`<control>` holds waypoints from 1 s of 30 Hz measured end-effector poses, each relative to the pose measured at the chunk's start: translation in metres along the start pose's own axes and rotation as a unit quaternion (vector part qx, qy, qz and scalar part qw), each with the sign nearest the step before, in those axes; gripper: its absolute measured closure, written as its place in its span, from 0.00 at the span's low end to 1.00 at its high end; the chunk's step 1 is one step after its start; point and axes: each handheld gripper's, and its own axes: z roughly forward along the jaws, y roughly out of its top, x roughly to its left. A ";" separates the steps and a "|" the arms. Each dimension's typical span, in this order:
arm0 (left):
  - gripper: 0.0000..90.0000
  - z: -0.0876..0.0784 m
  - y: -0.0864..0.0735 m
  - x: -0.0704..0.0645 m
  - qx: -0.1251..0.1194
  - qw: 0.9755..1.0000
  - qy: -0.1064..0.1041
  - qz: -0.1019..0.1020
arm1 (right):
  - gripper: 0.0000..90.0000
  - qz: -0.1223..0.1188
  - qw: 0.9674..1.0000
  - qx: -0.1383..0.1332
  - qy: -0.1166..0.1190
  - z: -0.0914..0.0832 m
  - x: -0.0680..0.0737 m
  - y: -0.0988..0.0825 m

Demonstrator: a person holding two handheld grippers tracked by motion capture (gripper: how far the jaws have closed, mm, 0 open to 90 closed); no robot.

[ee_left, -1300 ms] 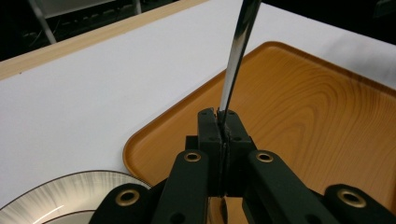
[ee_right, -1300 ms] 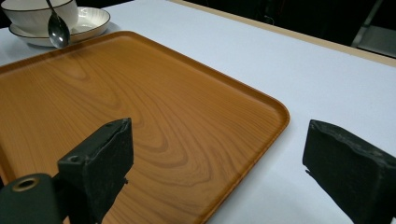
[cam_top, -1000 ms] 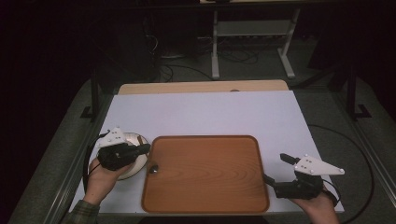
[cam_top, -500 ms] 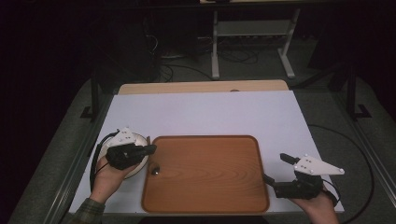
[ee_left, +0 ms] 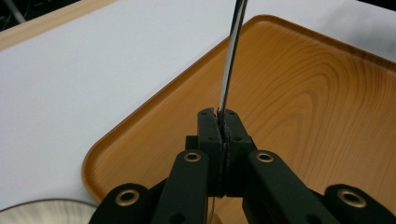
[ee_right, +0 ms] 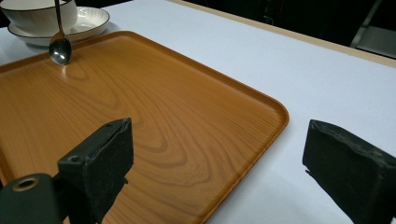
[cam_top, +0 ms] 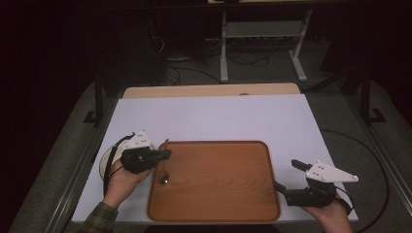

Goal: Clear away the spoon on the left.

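Two hand-held grippers are over the bench [cam_top: 214, 116]. The left hand-held gripper [ee_left: 218, 115] pinches a spoon [cam_top: 164, 167] by its handle, bowl end hanging over the tray's [cam_top: 218, 194] left edge. The right hand-held gripper [ee_right: 219, 161] is wide apart, holding nothing, at the tray's near right corner. A bowl [ee_right: 37, 14] sits on a plate [ee_right: 88, 21] by the bench's left edge.

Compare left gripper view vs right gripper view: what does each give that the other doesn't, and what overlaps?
Left gripper view: the left gripper up close, jaws shut on the spoon handle, which rises thin and dark from between them.

Right gripper view: the right gripper with jaws wide apart and nothing between them; the spoon's bowl hanging low over the far corner of the tray; a white bowl sitting on a plate beyond that corner.

Both: the wooden tray on the white table, and the spoon.
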 end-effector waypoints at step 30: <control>0.98 0.065 0.016 -0.014 0.055 0.998 -0.038 0.019 | 0.09 0.001 1.000 -0.001 0.001 0.000 0.000 0.000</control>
